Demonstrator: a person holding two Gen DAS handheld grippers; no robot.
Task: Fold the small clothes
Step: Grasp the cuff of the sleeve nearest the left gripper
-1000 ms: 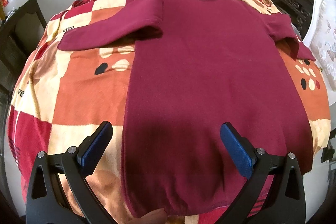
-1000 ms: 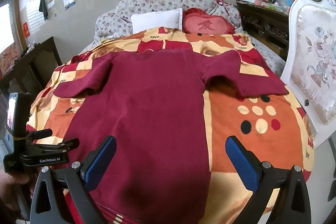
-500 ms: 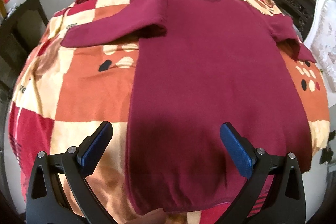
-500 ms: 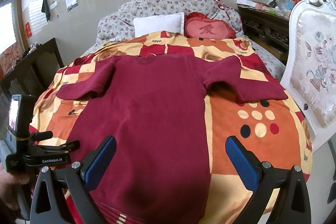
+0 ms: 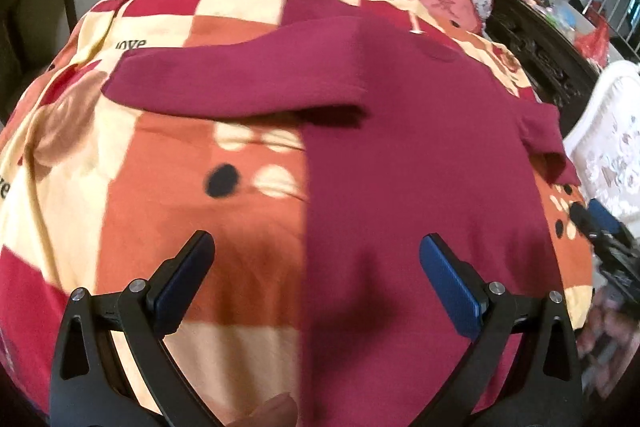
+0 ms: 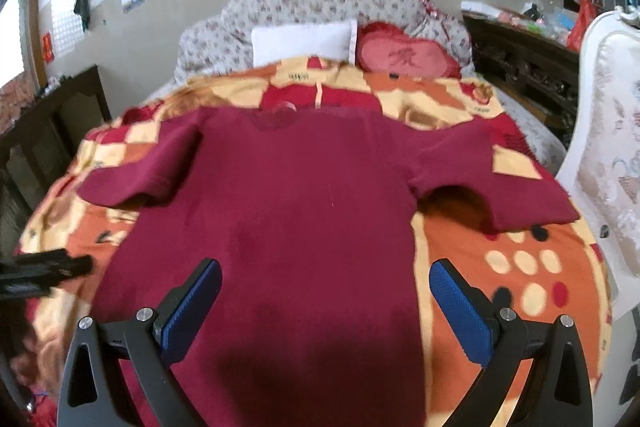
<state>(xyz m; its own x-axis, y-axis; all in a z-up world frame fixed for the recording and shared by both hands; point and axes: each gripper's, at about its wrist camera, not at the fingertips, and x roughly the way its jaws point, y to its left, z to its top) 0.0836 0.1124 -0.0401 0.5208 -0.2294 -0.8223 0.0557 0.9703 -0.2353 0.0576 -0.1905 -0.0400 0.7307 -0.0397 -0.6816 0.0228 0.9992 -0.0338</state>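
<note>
the patchwork quilt (image 6: 460,291) covered the bed in red, orange and cream squares, and everything else sat in relation to it. the right wrist view took in the far end of the quilt: a flowered bedspread (image 6: 320,3) bunched behind it, with a white pillow (image 6: 304,41) and a red heart cushion (image 6: 404,55) side by side against it, and a white upholstered chair (image 6: 612,163) just off the quilt's right edge. the left wrist view sat lower and nearer, so that most of that was cut off or smeared, but it alone showed the word "love" (image 5: 131,45) printed near the quilt's left edge.

the maroon shirt (image 6: 304,211) lay flat on the quilt, collar toward the pillow and hem toward the near edge, both short sleeves spread outward; its left sleeve (image 5: 236,83) lifted slightly and cast a shadow beneath.

the left gripper (image 5: 316,275) hung over the shirt's left edge, jaws wide apart with nothing between them. the right gripper (image 6: 325,301) hovered above the lower body of the shirt, likewise spread and holding nothing. at the left edge of the right view the other gripper showed dark and blurred, near the quilt's left side.
</note>
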